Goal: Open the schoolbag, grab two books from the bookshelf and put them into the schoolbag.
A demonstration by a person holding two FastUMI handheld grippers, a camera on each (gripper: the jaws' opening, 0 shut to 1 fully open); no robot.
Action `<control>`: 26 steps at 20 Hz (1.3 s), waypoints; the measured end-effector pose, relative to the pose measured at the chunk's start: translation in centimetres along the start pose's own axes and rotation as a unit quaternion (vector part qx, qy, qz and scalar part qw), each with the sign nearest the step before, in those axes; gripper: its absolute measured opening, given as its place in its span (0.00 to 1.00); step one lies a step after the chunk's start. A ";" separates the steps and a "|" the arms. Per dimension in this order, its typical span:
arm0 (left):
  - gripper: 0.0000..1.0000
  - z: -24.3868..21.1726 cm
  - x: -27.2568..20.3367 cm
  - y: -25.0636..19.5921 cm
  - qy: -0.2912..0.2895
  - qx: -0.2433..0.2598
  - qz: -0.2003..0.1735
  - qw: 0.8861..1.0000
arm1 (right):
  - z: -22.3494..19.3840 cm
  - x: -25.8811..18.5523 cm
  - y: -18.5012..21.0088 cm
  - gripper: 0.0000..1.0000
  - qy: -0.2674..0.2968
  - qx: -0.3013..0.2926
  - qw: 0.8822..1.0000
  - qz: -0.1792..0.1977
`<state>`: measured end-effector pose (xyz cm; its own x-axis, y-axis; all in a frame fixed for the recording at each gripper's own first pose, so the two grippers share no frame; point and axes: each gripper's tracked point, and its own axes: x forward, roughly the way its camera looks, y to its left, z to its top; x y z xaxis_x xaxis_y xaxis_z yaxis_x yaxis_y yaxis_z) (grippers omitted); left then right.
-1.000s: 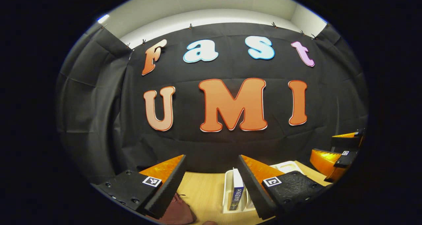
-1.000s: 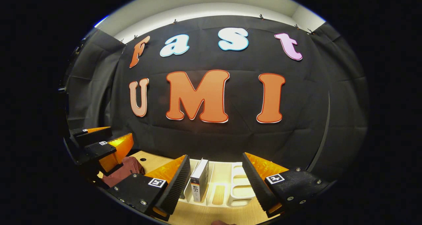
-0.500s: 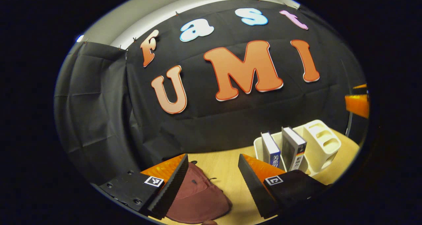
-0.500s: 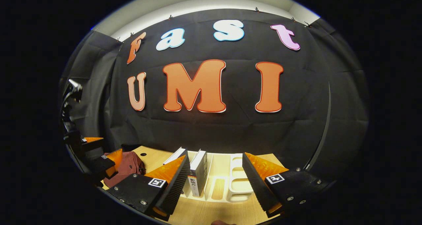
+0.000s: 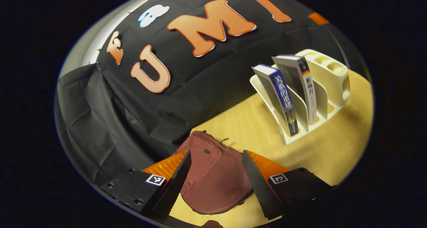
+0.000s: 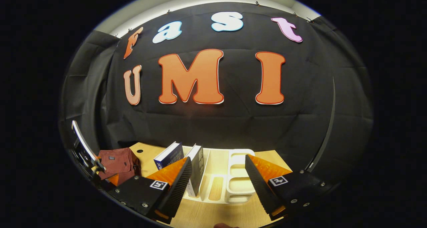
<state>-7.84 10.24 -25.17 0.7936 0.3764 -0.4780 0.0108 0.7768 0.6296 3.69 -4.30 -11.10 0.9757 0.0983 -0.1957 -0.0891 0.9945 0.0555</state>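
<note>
On the table point(image 5: 333, 148), the bag point(image 5: 213, 178) lies left of the rack point(image 5: 330, 77), well apart, near the far wall. Two books point(image 5: 278, 94) stand side by side in the rack's left slots.

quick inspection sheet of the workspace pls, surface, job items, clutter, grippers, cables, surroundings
surface: light wooden table, with a small dark hole near the schoolbag in the right gripper view.
job's things: maroon schoolbag lying on the table, looks closed; blue book and grey book leaning in the cream bookshelf, whose other slots look empty.
clutter: nothing seen.
grippers: left gripper open, fingers either side of the schoolbag in its view, contact unclear; right gripper open, facing the bookshelf, holding nothing.
cables: nothing seen.
surroundings: black cloth wall behind the table, pale ceiling above.
</note>
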 end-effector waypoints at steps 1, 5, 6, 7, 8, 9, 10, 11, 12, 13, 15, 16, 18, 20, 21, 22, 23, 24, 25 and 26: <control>0.97 -0.9 0.4 -0.7 0.008 0.019 -0.005 1.000 | -0.1 0.1 -0.2 0.94 0.002 0.000 1.000 -0.001; 0.96 -4.5 1.2 -3.3 0.041 0.116 -0.022 0.992 | -1.1 0.7 -0.9 0.94 0.013 0.000 1.000 -0.008; 0.96 -5.5 1.1 -4.2 0.047 0.134 -0.029 0.989 | -1.2 0.8 -1.1 0.94 0.015 0.000 1.000 -0.009; 0.96 -6.5 1.2 -5.0 0.056 0.145 -0.035 0.987 | -1.3 0.9 -1.2 0.94 0.016 0.000 1.000 -0.011; 0.96 -7.6 1.6 -5.5 0.066 0.149 -0.041 0.986 | -1.3 0.9 -1.4 0.94 0.016 0.000 1.000 -0.012; 0.96 -8.3 1.7 -5.8 0.075 0.153 -0.042 0.985 | -1.4 0.9 -1.6 0.94 0.016 -0.001 1.000 -0.015; 0.96 -9.3 1.7 -6.2 0.084 0.157 -0.039 0.983 | -1.4 0.9 -1.8 0.94 0.016 -0.002 1.000 -0.017; 0.96 -9.7 1.9 -6.4 0.090 0.165 -0.035 0.982 | -1.5 0.7 -2.0 0.94 0.016 -0.002 1.000 -0.018; 0.96 -10.1 2.0 -6.4 0.089 0.175 -0.028 0.980 | -1.5 0.8 -2.1 0.94 0.016 -0.002 1.000 -0.020; 0.97 -10.5 2.2 -6.3 0.091 0.185 -0.026 0.978 | -1.5 0.7 -2.2 0.94 0.017 -0.001 1.000 -0.020; 0.96 -11.3 2.6 -6.2 0.096 0.197 -0.019 0.975 | -1.6 0.4 -2.5 0.94 0.018 0.000 1.000 -0.023; 0.96 -11.7 2.8 -6.0 0.100 0.201 -0.014 0.974 | -1.7 0.4 -2.5 0.94 0.018 -0.001 1.000 -0.024; 0.96 -11.6 3.1 -5.3 0.097 0.213 -0.001 0.972 | -1.7 0.3 -2.8 0.94 0.018 -0.001 1.000 -0.026; 0.96 -11.4 3.5 -5.1 0.093 0.221 0.005 0.971 | -1.7 0.1 -3.0 0.94 0.019 0.001 0.999 -0.027; 0.96 -11.4 3.6 -5.1 0.093 0.222 0.007 0.971 | -1.7 0.1 -3.0 0.94 0.019 0.001 0.999 -0.027; 0.96 -11.3 3.4 -4.9 0.091 0.221 0.012 0.971 | -1.7 0.1 -3.1 0.94 0.017 0.002 0.999 -0.027; 0.96 -11.2 3.3 -4.7 0.091 0.223 0.018 0.970 | -1.5 0.1 -3.1 0.94 0.015 0.002 0.999 -0.028; 0.96 -10.7 2.8 -4.0 0.083 0.231 0.034 0.969 | -1.4 0.3 -3.1 0.94 0.015 0.002 1.000 -0.027; 0.95 -10.1 3.2 -3.3 0.075 0.238 0.052 0.967 | -1.5 0.3 -3.1 0.94 0.016 0.002 1.000 -0.027; 0.95 -9.8 3.0 -2.8 0.074 0.234 0.061 0.968 | -1.5 0.3 -3.2 0.94 0.016 0.002 0.999 -0.028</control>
<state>-11.44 14.17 -34.37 0.7116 0.5456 -0.4427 0.2239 0.4212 0.8789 3.99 -7.42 -12.82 0.9724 0.0439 -0.2292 -0.0339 0.9983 0.0473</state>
